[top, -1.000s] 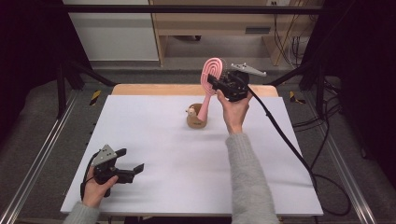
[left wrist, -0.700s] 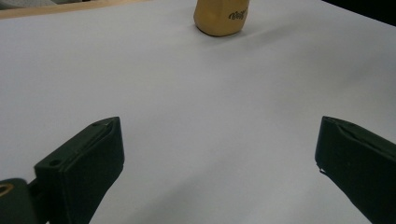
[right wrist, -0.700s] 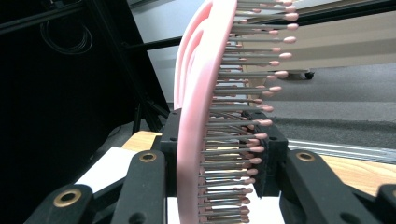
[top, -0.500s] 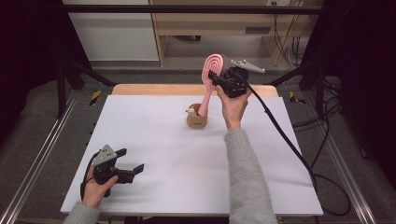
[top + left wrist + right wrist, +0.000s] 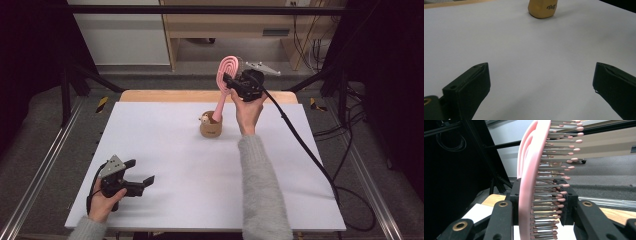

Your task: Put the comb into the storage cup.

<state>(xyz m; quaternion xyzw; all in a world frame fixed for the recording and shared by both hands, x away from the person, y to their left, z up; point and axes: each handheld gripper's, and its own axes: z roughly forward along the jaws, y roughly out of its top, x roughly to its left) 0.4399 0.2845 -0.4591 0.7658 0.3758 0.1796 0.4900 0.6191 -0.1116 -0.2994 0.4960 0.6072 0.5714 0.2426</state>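
Right gripper point(image 5: 231, 82): jaws pinched on the head of a pink hairbrush point(image 5: 223, 82). In the right gripper view the brush head point(image 5: 531, 182) is clamped between the two black pads, pink back on one side, pink-tipped bristles on the other. The brush is held raised above the far middle of the worktop point(image 5: 165, 145), head up, handle slanting down into a small tan cup point(image 5: 211, 128); whether the handle tip touches the cup bottom cannot be told. The cup is seated on the worktop just beside the right hand point(image 5: 247, 107).

Left gripper point(image 5: 145, 181): jaws spread wide, nothing between them, held low over the near left corner of the worktop. In the left gripper view the cup point(image 5: 542, 8) is seen well ahead of the jaws, bare white surface in between.
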